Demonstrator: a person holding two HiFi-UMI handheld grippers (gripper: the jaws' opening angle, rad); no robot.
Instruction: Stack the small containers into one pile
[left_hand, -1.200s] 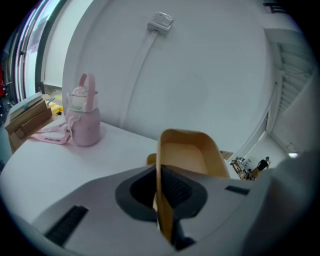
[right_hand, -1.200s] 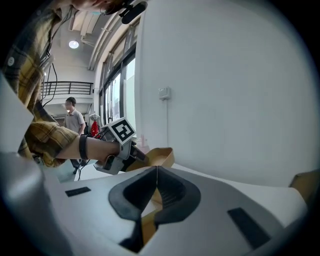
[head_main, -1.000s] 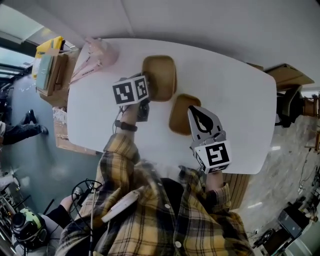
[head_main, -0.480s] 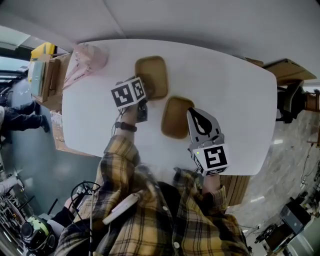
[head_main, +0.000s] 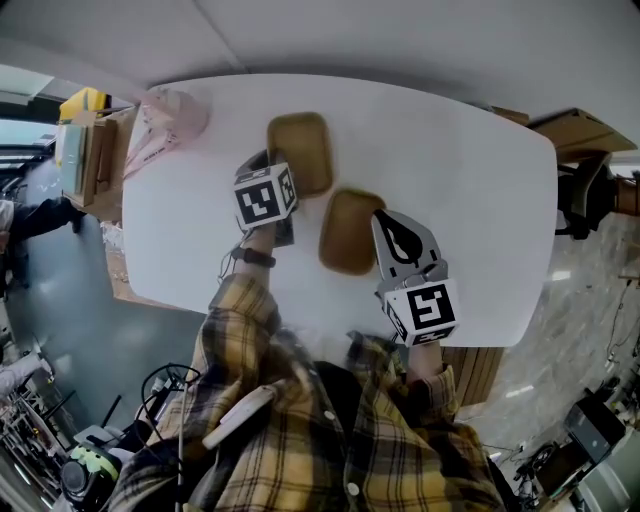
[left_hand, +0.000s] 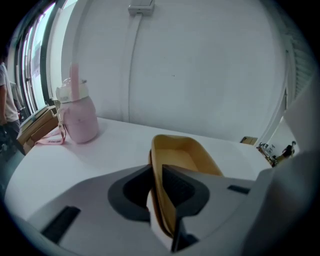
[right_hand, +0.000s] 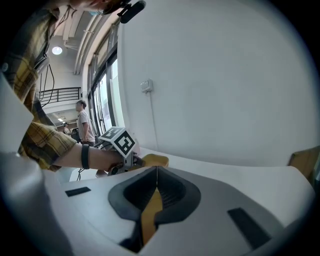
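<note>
Both lowered: left gripper (left_hand: 161, 190) clamps far container (head_main: 300, 150), right gripper (right_hand: 154, 185) clamps near container (head_main: 348, 232), pink bottle (left_hand: 80, 117) well aside.

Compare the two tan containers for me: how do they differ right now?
The far container is pinched at its left rim by the left gripper; the near container at its right rim by the right gripper. The far container lies closer to the pink bottle, the near container closer to the person. Both are tan, rounded, open side up and unstacked.
</note>
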